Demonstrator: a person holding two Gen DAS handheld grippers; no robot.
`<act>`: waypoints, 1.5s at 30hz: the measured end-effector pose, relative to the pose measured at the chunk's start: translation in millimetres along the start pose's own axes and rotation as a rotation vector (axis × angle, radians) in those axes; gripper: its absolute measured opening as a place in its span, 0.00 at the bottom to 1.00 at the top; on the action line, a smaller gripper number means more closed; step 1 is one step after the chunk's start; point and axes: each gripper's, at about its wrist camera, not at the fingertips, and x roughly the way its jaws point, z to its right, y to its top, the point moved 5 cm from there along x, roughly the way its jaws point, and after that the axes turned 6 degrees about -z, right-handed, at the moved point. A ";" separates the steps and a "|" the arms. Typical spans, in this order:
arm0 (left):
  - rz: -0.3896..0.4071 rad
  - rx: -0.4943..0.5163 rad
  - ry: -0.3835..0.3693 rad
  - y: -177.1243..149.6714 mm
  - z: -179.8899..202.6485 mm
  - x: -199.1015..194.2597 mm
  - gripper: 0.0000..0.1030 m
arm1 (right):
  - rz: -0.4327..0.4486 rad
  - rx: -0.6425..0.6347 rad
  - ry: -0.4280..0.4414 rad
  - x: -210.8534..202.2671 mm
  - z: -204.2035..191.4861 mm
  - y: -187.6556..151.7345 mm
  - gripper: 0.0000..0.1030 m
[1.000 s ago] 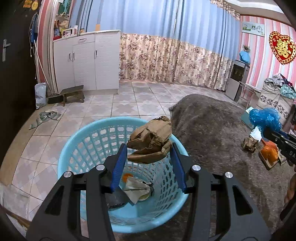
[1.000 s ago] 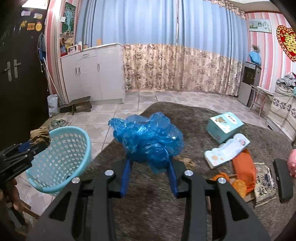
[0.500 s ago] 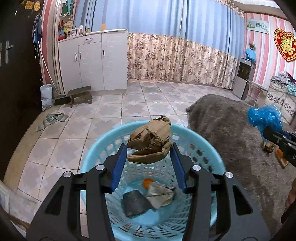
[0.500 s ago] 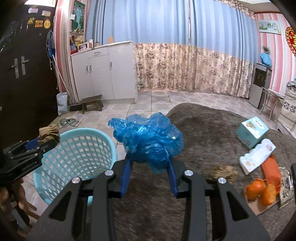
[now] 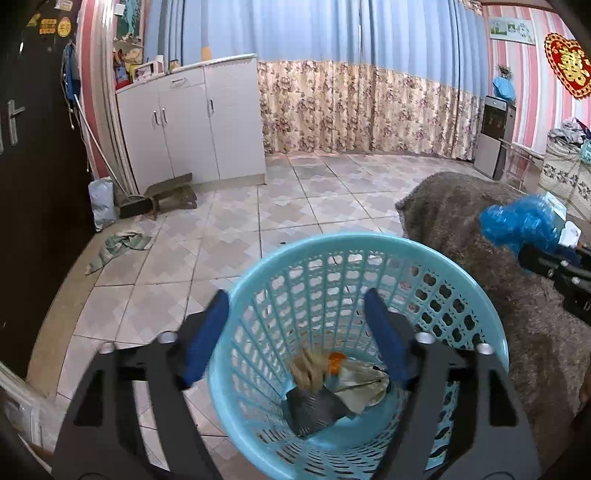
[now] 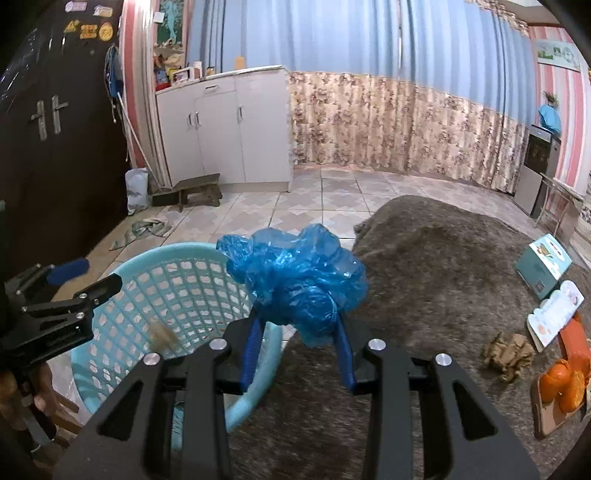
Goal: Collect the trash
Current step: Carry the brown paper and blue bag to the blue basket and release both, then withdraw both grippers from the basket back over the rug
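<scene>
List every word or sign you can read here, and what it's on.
"囍": gold sign on the red heart wall ornament.
Door stickers: too small to read.
Left tongs: lettering on the body, blurred.
Teal box and white pack: print unreadable.

Basket (image 5: 369, 251) at rug (image 5: 461, 229) edge, cabinet (image 5: 192, 122) behind.
Trash lies in basket bottom (several pieces); rug spreads right; boxes (image 6: 546, 266) on rug's far right.
</scene>
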 end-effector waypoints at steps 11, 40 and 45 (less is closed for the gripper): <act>0.020 -0.112 0.017 -4.3 -35.4 -12.3 0.89 | -0.035 -0.024 0.053 17.0 -32.6 -2.3 0.35; 0.037 -0.195 0.044 -12.2 5.6 -60.5 0.94 | 0.071 -0.037 -0.013 -46.2 25.6 -8.7 0.92; 0.034 -0.177 0.044 -15.6 33.2 -66.8 0.95 | 0.085 -0.019 -0.053 -68.2 61.7 -15.8 0.92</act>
